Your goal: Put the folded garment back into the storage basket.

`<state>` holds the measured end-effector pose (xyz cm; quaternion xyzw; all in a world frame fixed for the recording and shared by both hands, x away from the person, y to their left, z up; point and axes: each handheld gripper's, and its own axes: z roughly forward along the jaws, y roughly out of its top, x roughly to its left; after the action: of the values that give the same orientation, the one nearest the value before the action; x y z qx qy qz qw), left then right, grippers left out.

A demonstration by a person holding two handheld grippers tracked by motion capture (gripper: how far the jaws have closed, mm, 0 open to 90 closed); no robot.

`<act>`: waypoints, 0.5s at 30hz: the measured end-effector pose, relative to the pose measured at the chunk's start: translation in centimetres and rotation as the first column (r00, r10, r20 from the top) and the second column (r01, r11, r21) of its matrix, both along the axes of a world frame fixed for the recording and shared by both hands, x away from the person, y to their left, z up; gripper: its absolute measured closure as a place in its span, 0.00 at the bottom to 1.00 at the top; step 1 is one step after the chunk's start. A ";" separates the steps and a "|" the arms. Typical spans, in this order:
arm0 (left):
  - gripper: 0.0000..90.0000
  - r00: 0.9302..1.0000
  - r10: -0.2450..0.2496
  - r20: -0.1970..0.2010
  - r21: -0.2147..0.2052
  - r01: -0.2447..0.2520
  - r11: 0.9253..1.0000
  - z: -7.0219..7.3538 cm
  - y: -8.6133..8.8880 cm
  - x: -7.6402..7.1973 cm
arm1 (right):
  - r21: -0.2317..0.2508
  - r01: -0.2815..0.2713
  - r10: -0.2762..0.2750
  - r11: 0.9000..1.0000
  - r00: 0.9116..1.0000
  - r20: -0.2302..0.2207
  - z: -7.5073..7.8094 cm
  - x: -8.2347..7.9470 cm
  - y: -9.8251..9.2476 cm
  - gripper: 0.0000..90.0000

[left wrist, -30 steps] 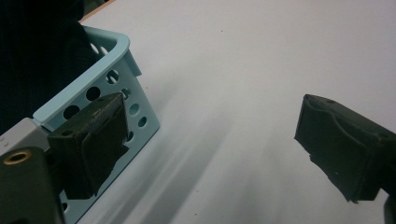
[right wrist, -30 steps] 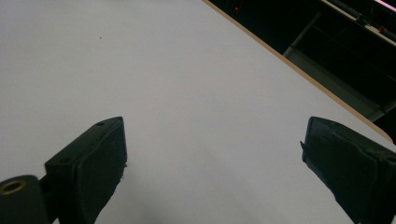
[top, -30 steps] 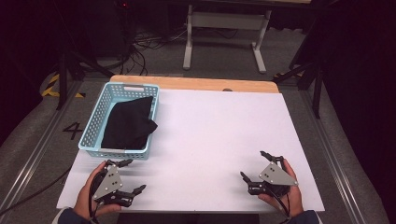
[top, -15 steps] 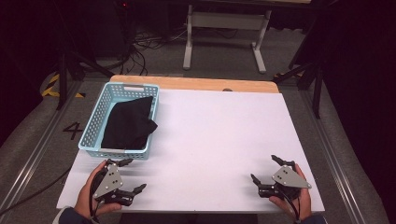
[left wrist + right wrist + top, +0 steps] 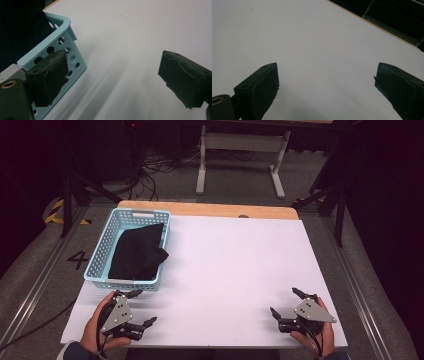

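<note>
A light blue perforated basket (image 5: pixel 100 272) stands at the table's left side with a black cloth (image 5: pixel 137 252) piled inside it. My left gripper (image 5: pixel 142 307) rests near the front left edge, just in front of the basket, jaws wide apart and empty. In the left gripper view the basket's corner (image 5: pixel 62 42) sits right behind the left jaw, with the dark cloth (image 5: pixel 20 27) above its rim. My right gripper (image 5: pixel 285 302) lies at the front right corner, open and holding nothing. In the right gripper view, bare white surface lies between the jaws of that gripper (image 5: pixel 327 82).
The white table top (image 5: pixel 235 265) has a wooden strip (image 5: pixel 210 210) along its far edge. Beyond it stand a white table frame (image 5: pixel 242 150) and cables on the grey floor. A metal rail runs along each side of the table.
My right gripper has slid to the right and nearer the front edge. The left gripper, basket and cloth stayed put.
</note>
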<state>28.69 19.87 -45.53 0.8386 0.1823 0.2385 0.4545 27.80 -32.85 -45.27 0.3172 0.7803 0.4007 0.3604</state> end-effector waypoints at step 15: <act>0.11 1.000 -0.009 0.006 0.007 0.009 1.000 0.0 0.0 0.0 | -0.001 0.008 -0.008 1.000 1.000 0.021 0.2 -0.4 0.3 0.06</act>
<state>28.72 19.84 -45.55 0.8402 0.1764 0.2398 0.4533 27.41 -32.53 -45.04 0.3160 0.7755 0.4020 0.3703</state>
